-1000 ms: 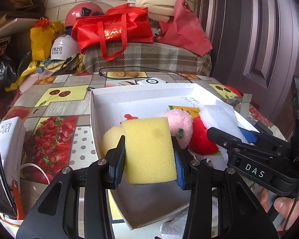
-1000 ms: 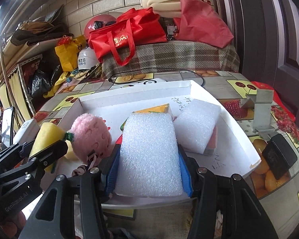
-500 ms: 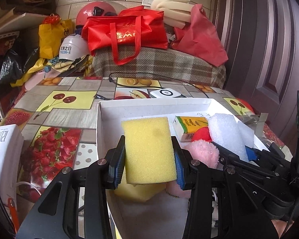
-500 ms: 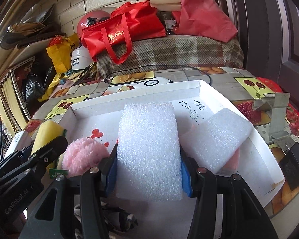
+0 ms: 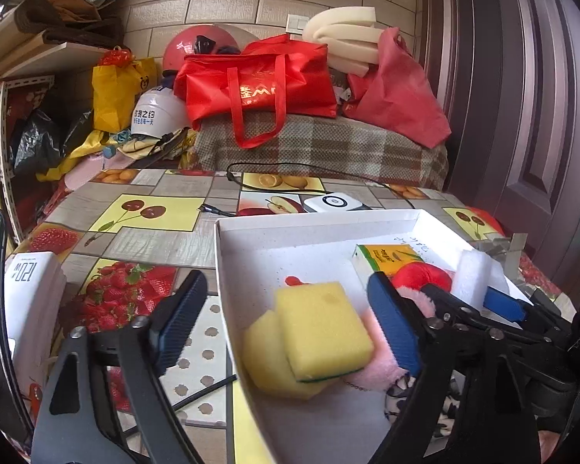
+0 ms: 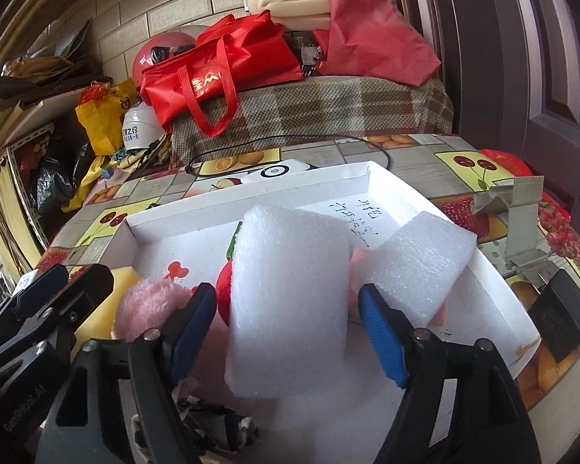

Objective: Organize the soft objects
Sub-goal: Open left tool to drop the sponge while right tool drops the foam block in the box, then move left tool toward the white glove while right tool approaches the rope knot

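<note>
A shallow white box [image 5: 313, 222] holds the soft things. My left gripper [image 5: 286, 326] hangs over its near left corner, its jaws opening wide. The yellow sponge [image 5: 321, 328] lies loose between them, resting on a second yellow sponge [image 5: 270, 363] and a pink plush [image 5: 371, 371]. My right gripper [image 6: 288, 332] is opening too. A white foam block [image 6: 290, 297] stands between its pads with a gap on each side. A second foam block [image 6: 417, 266] leans at the box's right wall. A red plush [image 5: 421, 274] and a juice carton [image 5: 386, 257] lie mid-box.
The box sits on a fruit-print tablecloth [image 5: 143, 208]. Behind it lie a white power bank [image 5: 332, 203] and a black cable [image 5: 305, 174]. A metal bracket [image 6: 522, 224] and a black block [image 6: 560, 317] stand to the right, a white carton [image 5: 31, 290] to the left. Red bags [image 5: 255, 85] are piled at the back.
Both grippers have spread their jaws. The yellow sponge dropped from the left pads onto the other sponge, and the white foam block now stands free between the right pads.
</note>
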Demonstrator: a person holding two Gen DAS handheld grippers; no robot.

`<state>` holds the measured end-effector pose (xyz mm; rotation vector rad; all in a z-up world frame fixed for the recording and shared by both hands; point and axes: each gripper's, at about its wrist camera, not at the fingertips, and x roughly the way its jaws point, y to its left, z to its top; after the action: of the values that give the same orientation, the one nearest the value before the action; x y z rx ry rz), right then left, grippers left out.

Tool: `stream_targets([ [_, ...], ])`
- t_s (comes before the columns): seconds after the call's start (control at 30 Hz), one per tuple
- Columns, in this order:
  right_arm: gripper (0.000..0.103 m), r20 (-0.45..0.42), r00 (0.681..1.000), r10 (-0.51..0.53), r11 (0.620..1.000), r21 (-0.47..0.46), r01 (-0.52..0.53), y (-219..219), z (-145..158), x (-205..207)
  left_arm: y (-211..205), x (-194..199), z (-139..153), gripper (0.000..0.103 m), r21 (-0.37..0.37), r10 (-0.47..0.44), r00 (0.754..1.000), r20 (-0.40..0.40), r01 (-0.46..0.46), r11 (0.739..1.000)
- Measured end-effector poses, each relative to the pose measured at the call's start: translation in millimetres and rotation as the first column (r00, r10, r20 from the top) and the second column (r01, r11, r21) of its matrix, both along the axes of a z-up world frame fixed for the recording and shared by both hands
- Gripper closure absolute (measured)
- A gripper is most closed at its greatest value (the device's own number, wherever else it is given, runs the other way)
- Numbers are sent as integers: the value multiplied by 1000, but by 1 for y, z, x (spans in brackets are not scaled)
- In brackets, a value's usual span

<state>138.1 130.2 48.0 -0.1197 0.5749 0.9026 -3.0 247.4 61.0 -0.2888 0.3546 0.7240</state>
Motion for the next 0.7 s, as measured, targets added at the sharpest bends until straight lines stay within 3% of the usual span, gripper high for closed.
stream_targets([
  [0.07,20,18,999,-28,999,16,28,-4,2,-2,-1,-3,0,0,2,18,1000,1,-18,1000],
  [0.33,16,104,991,-79,993,101,68,-20,11,-14,-22,-18,6,0,104,40,998,50,-45,994],
  [0.47,0,88,990,-110,987,125,98,-29,12,-11,-29,-22,7,0,132,45,998,49,-51,990],
  [0.7,0,142,982,-121,984,146,100,-45,15,-25,-38,-31,6,0,140,44,998,45,-50,989],
])
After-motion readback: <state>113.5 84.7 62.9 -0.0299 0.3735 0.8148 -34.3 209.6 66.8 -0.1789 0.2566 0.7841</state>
